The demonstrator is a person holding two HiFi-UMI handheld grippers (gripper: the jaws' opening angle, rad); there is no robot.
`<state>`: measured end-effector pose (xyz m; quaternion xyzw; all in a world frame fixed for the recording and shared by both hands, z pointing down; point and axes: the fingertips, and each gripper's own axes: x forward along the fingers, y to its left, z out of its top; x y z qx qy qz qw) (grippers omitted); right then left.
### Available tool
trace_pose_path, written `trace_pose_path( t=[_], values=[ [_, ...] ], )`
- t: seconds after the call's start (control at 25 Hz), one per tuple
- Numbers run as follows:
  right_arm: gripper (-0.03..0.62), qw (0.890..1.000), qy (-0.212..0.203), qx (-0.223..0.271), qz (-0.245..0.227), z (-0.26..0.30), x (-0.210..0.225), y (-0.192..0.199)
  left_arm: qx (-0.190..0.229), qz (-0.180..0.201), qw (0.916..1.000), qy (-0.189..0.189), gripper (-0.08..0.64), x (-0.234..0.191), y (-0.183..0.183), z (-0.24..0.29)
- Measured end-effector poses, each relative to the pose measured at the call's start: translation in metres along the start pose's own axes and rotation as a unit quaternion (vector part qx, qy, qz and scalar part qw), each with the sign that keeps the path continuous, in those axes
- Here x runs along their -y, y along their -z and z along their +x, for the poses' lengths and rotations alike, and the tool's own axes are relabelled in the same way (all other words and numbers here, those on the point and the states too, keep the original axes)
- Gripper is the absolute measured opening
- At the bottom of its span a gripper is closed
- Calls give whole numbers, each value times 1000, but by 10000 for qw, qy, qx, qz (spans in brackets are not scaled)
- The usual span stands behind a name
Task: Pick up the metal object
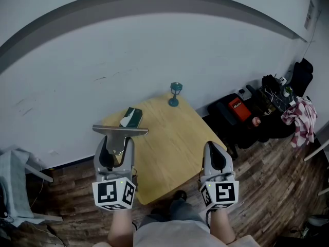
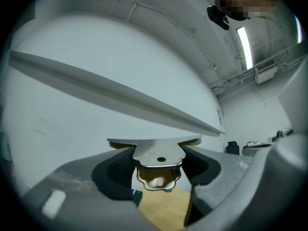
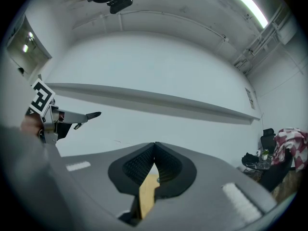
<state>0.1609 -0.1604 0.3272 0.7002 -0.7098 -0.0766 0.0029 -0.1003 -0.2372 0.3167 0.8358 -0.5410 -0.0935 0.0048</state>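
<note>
A: Which hand is nearer the thing?

B: The left gripper [image 2: 159,166]. The metal piece [image 2: 158,154] sits right between its jaws, which stand fairly wide with the pads pressed on either side of the narrow stem

A: And the right one?

B: The right gripper [image 3: 154,149] has nothing in it; its jaws meet at the tips. It hangs level with the left, well apart from the piece

A: How does the piece lie?

B: The stem runs back into the jaws. The long crossbar lies across them just past the tips and sticks out on both sides. From the head view it is in the air, over the near left edge of the surface [image 1: 172,143], not resting on it

A: What does it look like?

B: Flat, thin, grey and shiny, T-shaped. It has a small hole in the stem and a curved, scalloped lower end

A: Anything farther off?

B: A green box [image 1: 132,117] on the wood beyond the crossbar, then a teal goblet [image 1: 176,93] at the far corner. I'd judge the pickup done; the crossbar's overhang could let it tip if the hold slackens
</note>
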Motion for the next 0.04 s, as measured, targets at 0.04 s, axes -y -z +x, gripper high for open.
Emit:
trace_pose_path(
  t=[0.04],
  values=[
    [2, 10000, 1, 6, 0, -1, 0, 0, 1, -13, 10000, -7, 304, 0, 0, -1]
  ],
)
